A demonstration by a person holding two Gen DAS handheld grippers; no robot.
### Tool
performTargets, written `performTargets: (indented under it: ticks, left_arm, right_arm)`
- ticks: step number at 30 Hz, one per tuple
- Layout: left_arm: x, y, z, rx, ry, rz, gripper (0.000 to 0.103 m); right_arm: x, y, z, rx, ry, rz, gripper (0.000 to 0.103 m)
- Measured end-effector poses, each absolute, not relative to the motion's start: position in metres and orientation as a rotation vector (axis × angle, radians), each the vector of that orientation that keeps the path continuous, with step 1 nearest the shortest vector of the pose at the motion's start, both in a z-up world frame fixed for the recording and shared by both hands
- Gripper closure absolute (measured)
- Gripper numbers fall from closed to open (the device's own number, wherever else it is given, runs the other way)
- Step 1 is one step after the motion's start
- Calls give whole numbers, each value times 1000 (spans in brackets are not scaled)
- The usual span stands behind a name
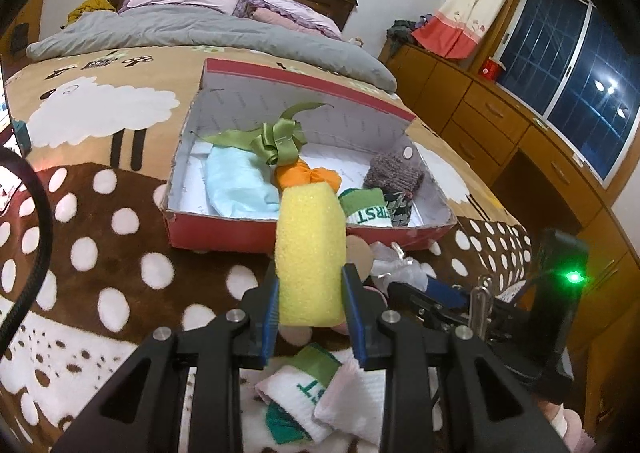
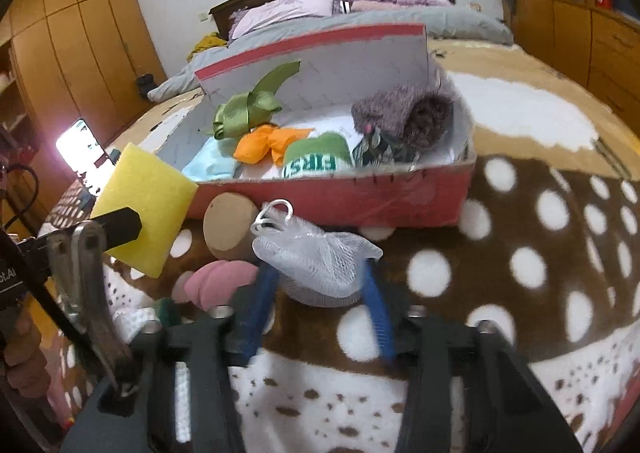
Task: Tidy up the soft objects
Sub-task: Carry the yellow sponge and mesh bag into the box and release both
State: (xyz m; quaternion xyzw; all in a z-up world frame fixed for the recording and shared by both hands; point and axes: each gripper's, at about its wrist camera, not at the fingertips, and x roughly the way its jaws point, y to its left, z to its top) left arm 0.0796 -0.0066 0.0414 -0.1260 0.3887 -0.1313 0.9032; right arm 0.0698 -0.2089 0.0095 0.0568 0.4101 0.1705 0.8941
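With our left gripper clenched on the light, squashy yellow sponge before the red box, our right gripper's jaws straddle the flimsy white mesh pouf near the bed's foot, best pinched mid-bunch, contact uncertain.

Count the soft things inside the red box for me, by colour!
Green ribbon: 1
Orange cloth: 1
Light blue cloth: 1
Green-and-white sock: 1
Purple-grey knit: 1
Dark leafy-patterned cloth: 1
Total in the red box: 6
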Motion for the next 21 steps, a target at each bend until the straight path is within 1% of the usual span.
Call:
performTargets:
  ticks: [2, 5, 8, 21]
  left_arm:
    - [79, -6, 42, -262, 800, -266, 73]
    - [79, -3, 43, -268, 796, -257, 73]
    - [78, -1, 45, -271, 789, -252, 73]
    - [98, -8, 64, -246, 742, -249, 73]
  right_arm:
    - [69, -211, 8, 131, 852, 354, 79]
    - [66, -216, 11, 139, 835, 349, 87]
    - [62, -218, 17, 136, 812, 347, 89]
    - [47, -229, 45, 161, 740, 357, 90]
